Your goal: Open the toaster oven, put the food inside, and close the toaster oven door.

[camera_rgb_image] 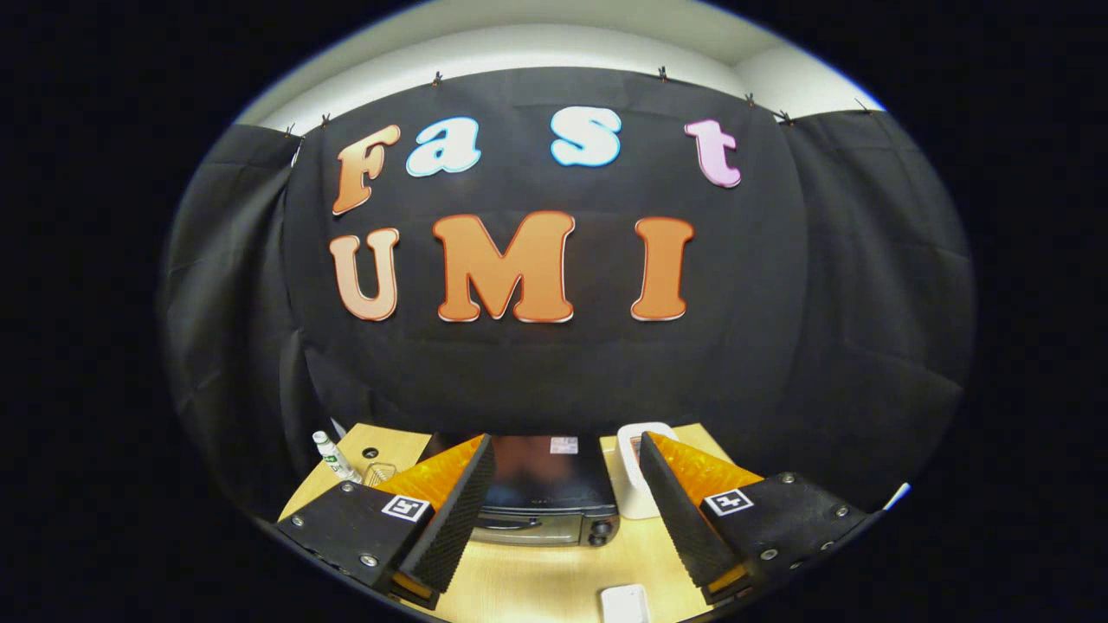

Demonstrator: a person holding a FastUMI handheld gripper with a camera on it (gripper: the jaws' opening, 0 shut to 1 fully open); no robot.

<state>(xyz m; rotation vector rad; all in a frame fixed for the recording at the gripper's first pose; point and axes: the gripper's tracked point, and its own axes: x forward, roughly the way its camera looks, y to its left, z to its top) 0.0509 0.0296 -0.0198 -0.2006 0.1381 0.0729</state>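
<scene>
Right now your jaws [567, 510] stand wide apart with nothing between them, held high above the tabletop [554, 580] and looking level at the booth wall. The toaster oven [545, 497] sits below and ahead, framed in the gap between the two fingers, its long axis running crosswise to them, front face and knobs turned toward you. Its door looks closed, though the front is seen steeply from above and its handle is hard to make out. The food itself you cannot pick out from here: a white dish-like object [640, 472] stands just beside the oven on its right, a small bottle [333, 457] and a clear container [379, 474] lie to its left, and a flat white thing [625, 603] rests nearer you. A shut door fits both an oven yet to be loaded and one closed again with the food inside, so any reach depends on the oven lying straight ahead and well below your fingers.
</scene>
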